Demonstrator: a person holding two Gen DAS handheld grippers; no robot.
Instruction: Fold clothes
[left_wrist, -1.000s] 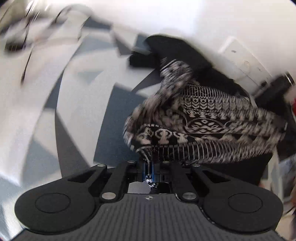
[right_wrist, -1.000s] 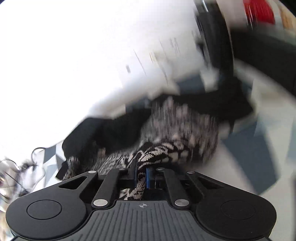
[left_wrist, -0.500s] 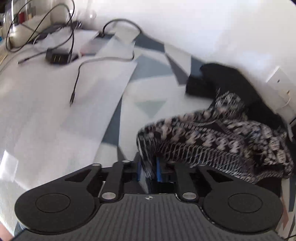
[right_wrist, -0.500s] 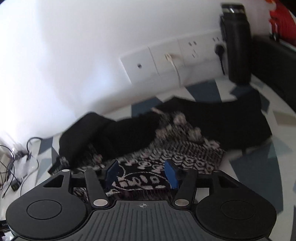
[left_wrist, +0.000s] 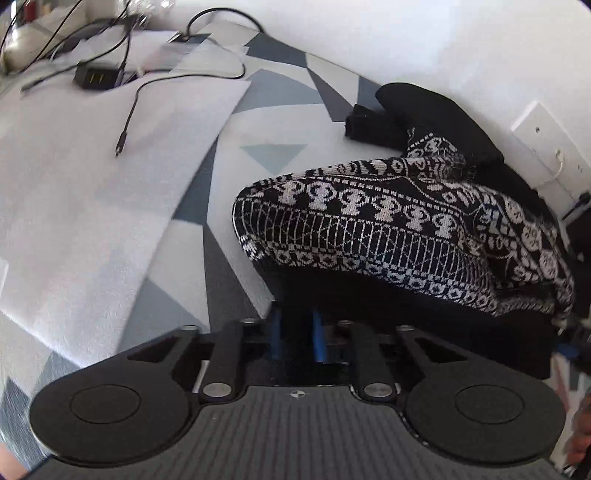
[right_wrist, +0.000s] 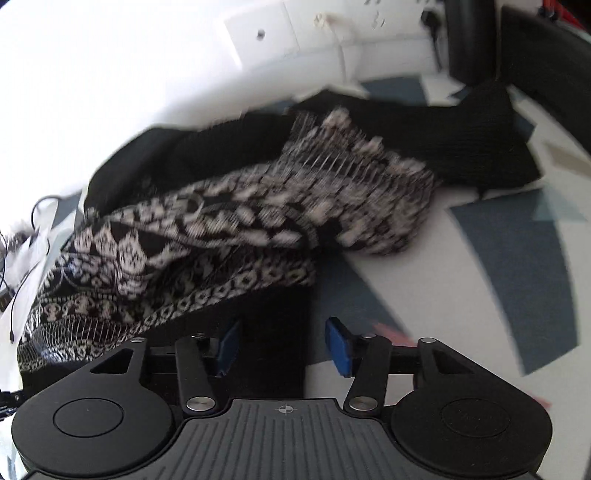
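Left wrist: patterned sweater (left_wrist: 399, 229) just ahead of jaws

Left gripper (left_wrist: 297, 338) sat low, blue pads a small gap apart; right gripper (right_wrist: 282, 347) had jaws spread wide, pointing 12 o'clock.

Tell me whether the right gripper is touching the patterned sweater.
Apart. The right wrist view shows the right gripper open, its blue pads clear of the patterned sweater, which lies ahead on the table.

L gripper (left_wrist: 297, 339) slightly apart under patterned sweater (left_wrist: 399, 225).
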